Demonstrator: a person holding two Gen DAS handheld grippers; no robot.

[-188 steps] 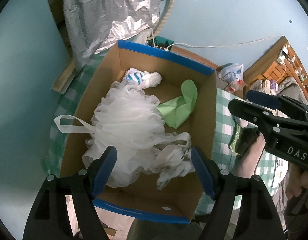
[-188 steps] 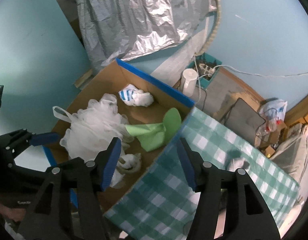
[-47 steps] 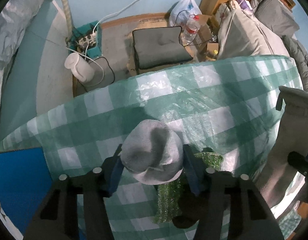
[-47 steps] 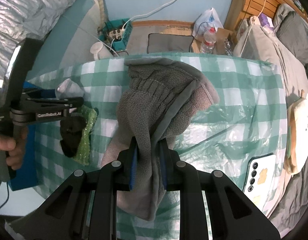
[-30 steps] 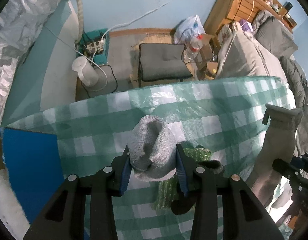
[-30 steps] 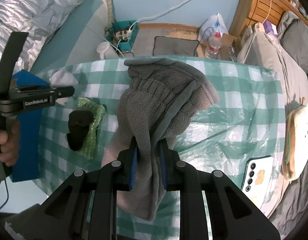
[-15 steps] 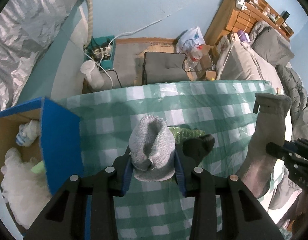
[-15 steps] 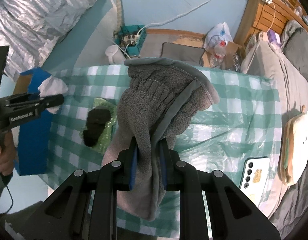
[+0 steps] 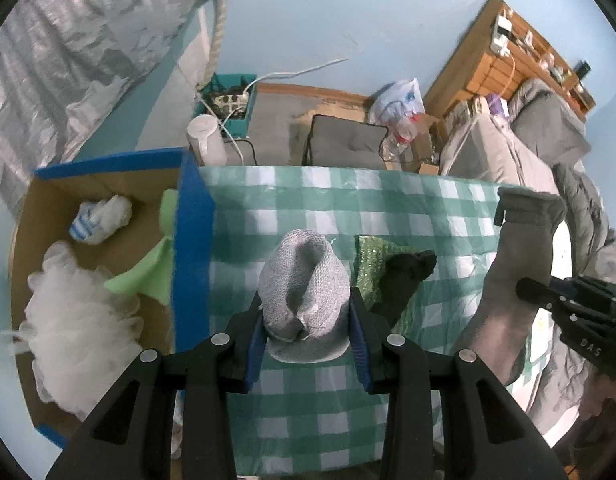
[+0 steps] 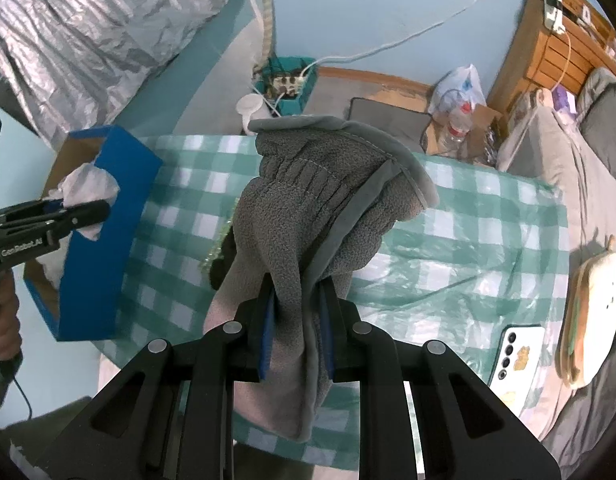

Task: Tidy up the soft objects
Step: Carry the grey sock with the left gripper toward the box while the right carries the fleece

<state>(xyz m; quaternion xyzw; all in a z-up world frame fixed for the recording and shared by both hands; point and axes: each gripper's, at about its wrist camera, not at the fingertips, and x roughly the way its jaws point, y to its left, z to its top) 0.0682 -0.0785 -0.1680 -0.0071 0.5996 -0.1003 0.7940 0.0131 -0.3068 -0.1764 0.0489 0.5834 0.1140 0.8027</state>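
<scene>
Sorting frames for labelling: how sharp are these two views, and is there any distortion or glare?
Left wrist: fisheye bends the table edge; cardboard box looks slightly motion-smeared. Right wrist: grey glove sharp and close; silver foil sheet shows bright glare.

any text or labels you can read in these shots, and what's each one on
"GenRobot.AI": white print on the side of the left gripper, seen from the right wrist camera.
"DAS": white letters on the body of the right gripper, seen from the left wrist camera; it may be part of a longer word.
The sticker on the white phone is too small to read.
The plastic bag on the floor has blue print, too blurred to read.
</scene>
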